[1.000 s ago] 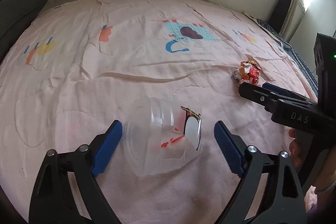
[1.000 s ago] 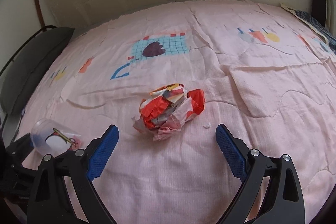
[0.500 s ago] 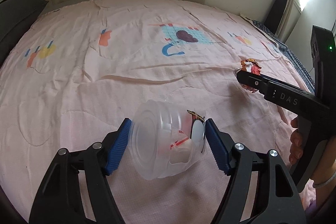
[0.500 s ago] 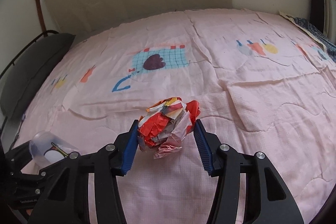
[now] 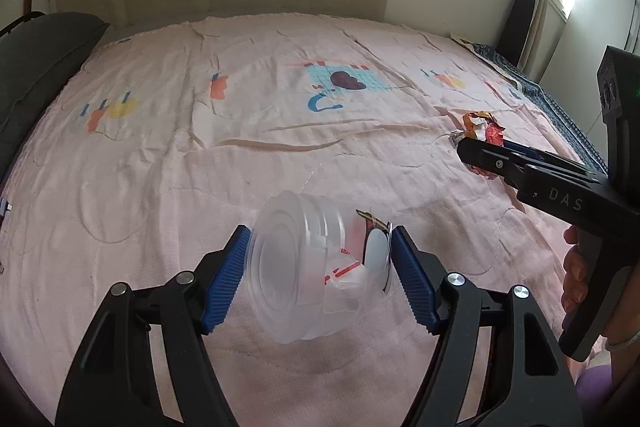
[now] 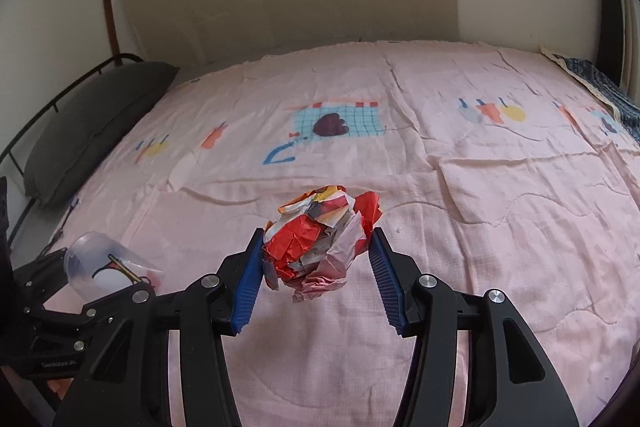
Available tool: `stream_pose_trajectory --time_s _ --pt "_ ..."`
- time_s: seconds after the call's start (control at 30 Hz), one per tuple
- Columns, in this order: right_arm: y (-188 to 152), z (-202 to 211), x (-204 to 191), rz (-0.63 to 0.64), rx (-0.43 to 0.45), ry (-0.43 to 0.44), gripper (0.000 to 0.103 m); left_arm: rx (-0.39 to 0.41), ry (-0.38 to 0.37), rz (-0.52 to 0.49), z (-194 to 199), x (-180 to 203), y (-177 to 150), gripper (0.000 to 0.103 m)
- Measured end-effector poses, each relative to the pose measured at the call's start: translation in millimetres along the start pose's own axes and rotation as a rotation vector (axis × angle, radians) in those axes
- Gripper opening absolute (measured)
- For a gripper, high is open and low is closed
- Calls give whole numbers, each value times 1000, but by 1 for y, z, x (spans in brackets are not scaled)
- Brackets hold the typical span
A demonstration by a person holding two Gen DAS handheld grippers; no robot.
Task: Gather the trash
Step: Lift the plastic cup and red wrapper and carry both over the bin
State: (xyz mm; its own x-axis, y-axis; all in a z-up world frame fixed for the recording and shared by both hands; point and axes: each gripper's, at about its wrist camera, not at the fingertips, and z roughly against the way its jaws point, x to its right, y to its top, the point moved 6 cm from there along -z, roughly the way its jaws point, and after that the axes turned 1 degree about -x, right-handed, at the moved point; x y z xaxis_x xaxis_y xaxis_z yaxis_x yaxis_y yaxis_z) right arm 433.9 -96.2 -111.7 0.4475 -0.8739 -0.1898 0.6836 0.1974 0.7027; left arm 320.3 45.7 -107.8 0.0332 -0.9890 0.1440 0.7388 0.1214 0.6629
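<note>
The clear plastic cup lies on its side between the blue pads of the left tool, which is clamped on it, one pad against the cup's base end and the other against its rim end. A printed label with red marks shows through its wall. The cup appears raised slightly off the pink quilt covering the bed, near the bed's front edge.

The crumpled wrapper, red, white and orange paper bunched into a ball, sits gripped between the pads of the right tool, both pads pressing its sides. A loose pink flap hangs below the ball. It is just above the quilt, toward the bed's middle front. In the left wrist view the wrapper shows at the tip of the right tool, to the right of the cup and farther back.

The quilt carries cartoon prints, a blue checked patch at its centre. A dark grey pillow lies along the bed's left edge, and a patterned blue cloth at the far right corner.
</note>
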Motion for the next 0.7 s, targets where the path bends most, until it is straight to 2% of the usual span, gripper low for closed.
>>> stream_pose_trajectory --time_s 0.43,0.7 --pt "-44 59 -37 76 5 26 48 38 88 14 51 0 -32 71" --pt "-82 97 -41 49 -2 37 49 43 71 29 83 9 -61 71"
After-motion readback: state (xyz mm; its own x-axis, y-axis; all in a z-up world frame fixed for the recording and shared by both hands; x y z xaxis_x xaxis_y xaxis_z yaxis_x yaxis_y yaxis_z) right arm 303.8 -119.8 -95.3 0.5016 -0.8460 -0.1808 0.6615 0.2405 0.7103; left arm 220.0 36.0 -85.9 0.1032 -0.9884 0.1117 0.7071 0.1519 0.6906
